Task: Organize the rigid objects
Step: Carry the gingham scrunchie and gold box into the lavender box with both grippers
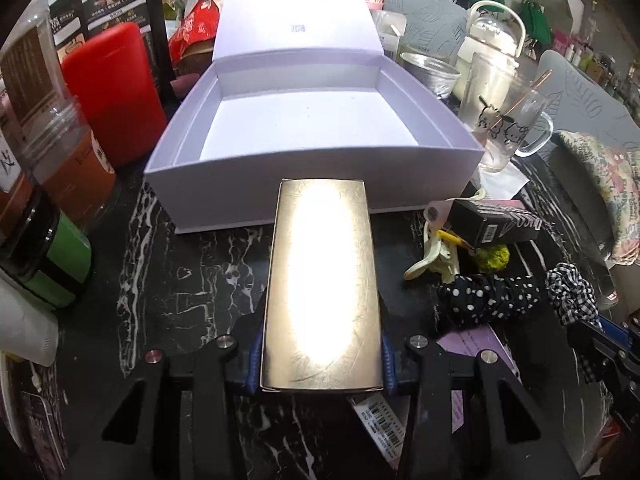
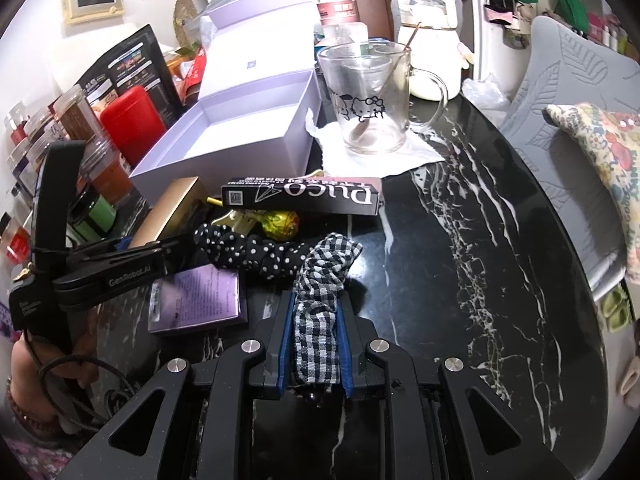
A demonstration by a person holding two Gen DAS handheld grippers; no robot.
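Note:
My left gripper [image 1: 320, 356] is shut on a flat gold box [image 1: 322, 280] and holds it above the black marble table, its far end just before the open lavender gift box [image 1: 312, 132], which is empty. The gold box [image 2: 168, 210] and the left gripper also show in the right wrist view. My right gripper [image 2: 314, 344] is shut on a black-and-white checked scrunchie [image 2: 320, 280]. A polka-dot scrunchie [image 2: 252, 254], a black DUCO box [image 2: 300, 196], a purple box [image 2: 196, 304] and a green-gold candy ball [image 2: 282, 222] lie close by.
A Hello Kitty glass mug [image 2: 368, 108] with a spoon stands on a napkin right of the gift box. A red canister [image 1: 112, 92] and jars [image 1: 48, 152] stand on the left. A white kettle [image 2: 428, 40] is behind. Grey chairs [image 2: 568, 92] border the table's right edge.

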